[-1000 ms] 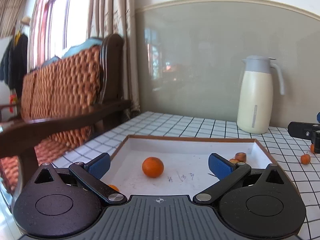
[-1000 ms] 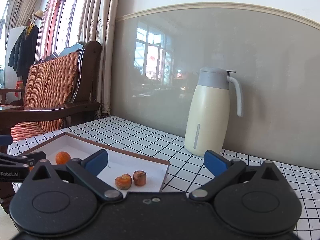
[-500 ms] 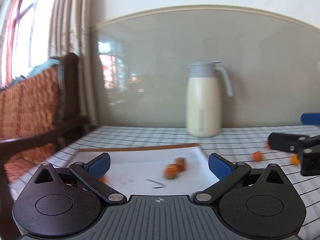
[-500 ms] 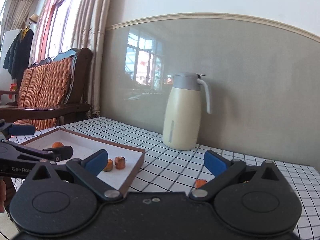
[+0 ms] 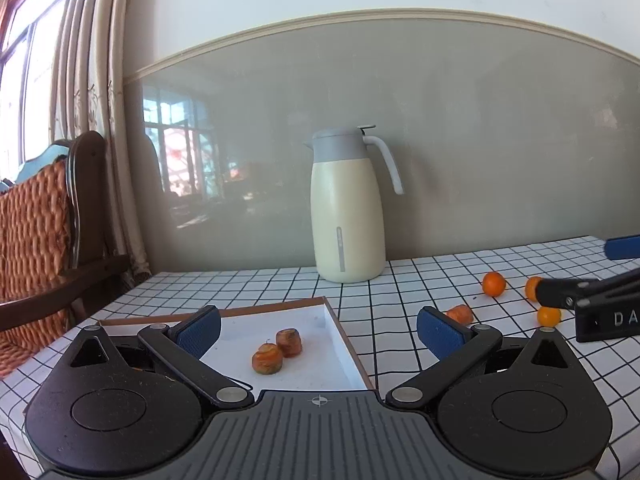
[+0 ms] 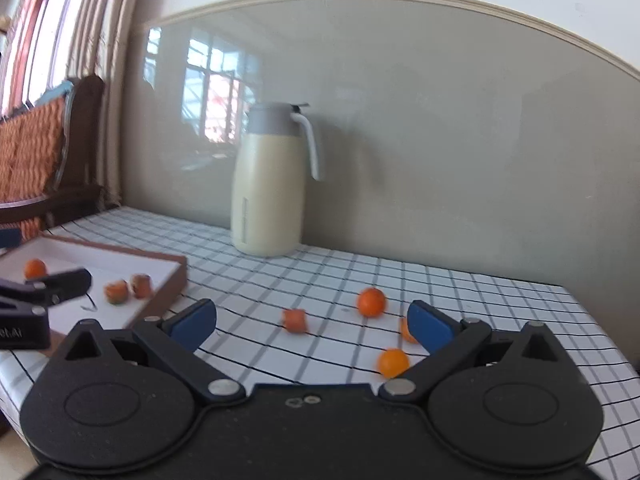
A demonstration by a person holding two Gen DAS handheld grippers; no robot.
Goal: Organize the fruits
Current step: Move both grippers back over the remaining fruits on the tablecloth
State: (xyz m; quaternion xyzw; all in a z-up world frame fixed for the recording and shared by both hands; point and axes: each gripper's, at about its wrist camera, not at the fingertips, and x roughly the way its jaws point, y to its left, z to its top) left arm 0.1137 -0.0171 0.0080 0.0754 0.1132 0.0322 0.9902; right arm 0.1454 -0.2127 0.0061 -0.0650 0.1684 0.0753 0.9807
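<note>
Two tongs, left tongs [image 5: 318, 330] and right tongs [image 6: 311, 322], gape wide and empty above the checked bench [image 6: 480, 292]. Three oranges [image 6: 371, 301] and one carrot-like chunk [image 6: 295, 320] lie right of the white tray [image 6: 120, 266]; inside it sit two chunks [image 5: 267, 359] and an orange [image 6: 35, 268].

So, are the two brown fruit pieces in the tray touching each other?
Cannot tell. In the left wrist view the front piece overlaps the rear piece; the right wrist view is blurred and hints at a thin gap.
</note>
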